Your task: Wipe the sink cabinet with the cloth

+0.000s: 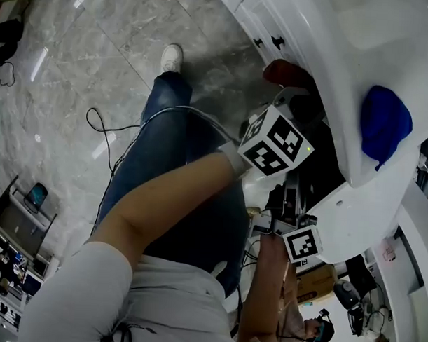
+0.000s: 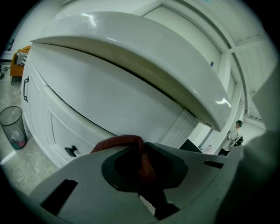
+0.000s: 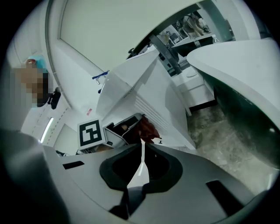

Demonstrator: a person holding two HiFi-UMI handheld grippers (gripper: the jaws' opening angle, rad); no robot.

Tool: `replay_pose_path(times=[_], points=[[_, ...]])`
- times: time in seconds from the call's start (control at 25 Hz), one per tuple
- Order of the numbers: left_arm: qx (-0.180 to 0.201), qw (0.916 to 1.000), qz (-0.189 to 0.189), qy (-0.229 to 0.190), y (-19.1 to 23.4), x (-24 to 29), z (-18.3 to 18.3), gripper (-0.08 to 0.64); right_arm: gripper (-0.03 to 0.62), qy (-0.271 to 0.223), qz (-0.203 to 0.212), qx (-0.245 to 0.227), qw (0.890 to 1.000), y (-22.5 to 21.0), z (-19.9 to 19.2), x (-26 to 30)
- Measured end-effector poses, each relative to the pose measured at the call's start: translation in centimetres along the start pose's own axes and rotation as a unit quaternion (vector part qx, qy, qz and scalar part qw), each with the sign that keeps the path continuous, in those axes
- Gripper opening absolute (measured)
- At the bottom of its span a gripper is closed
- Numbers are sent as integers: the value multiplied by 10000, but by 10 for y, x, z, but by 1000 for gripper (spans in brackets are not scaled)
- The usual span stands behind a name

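Note:
My left gripper (image 1: 295,96) is shut on a dark red cloth (image 1: 287,71), which touches the white sink cabinet (image 1: 272,25) just under the basin. In the left gripper view the red cloth (image 2: 139,154) runs between the jaws of the left gripper (image 2: 142,151), with the cabinet front (image 2: 100,100) close ahead. Lower and to the right, my right gripper (image 1: 296,229) hangs near the basin's underside. In its own view the right gripper (image 3: 142,151) is shut with nothing in it, facing the left gripper's marker cube (image 3: 89,133) and the cloth (image 3: 148,128).
The white basin (image 1: 344,59) juts out over the cabinet, and a blue cloth (image 1: 385,122) lies on it. Black handles (image 2: 71,151) dot the cabinet doors. A clear bin (image 2: 13,127) stands on the marble floor at left. A black cable (image 1: 103,128) trails on the floor.

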State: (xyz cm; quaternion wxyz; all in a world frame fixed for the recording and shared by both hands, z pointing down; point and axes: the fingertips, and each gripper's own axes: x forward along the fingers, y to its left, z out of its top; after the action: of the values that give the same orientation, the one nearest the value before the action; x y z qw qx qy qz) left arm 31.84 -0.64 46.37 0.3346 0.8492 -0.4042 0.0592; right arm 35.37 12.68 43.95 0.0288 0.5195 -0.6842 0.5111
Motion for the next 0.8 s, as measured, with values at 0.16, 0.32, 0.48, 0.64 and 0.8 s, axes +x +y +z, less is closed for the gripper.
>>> replay_pose_path(times=[0.16, 0.32, 0.48, 0.64, 0.8], points=[[-12, 9999, -111, 109, -10, 6, -9, 48, 35, -25, 52, 61, 10000, -2, 0, -1], [-134, 9988, -478, -18, -13, 6, -8, 48, 35, -63, 11, 109, 9999, -2, -2, -6], [-554, 9950, -819, -158, -8, 3, -10, 48, 35, -74, -103, 163, 9998, -2, -11, -2], [-761, 9940, -746, 252, 9, 12, -38, 48, 35, -77, -216, 130, 9997, 1, -20, 0], [-630, 9917, -928, 625, 23, 31, -61, 48, 35, -161, -359, 140, 9991, 3, -23, 3]])
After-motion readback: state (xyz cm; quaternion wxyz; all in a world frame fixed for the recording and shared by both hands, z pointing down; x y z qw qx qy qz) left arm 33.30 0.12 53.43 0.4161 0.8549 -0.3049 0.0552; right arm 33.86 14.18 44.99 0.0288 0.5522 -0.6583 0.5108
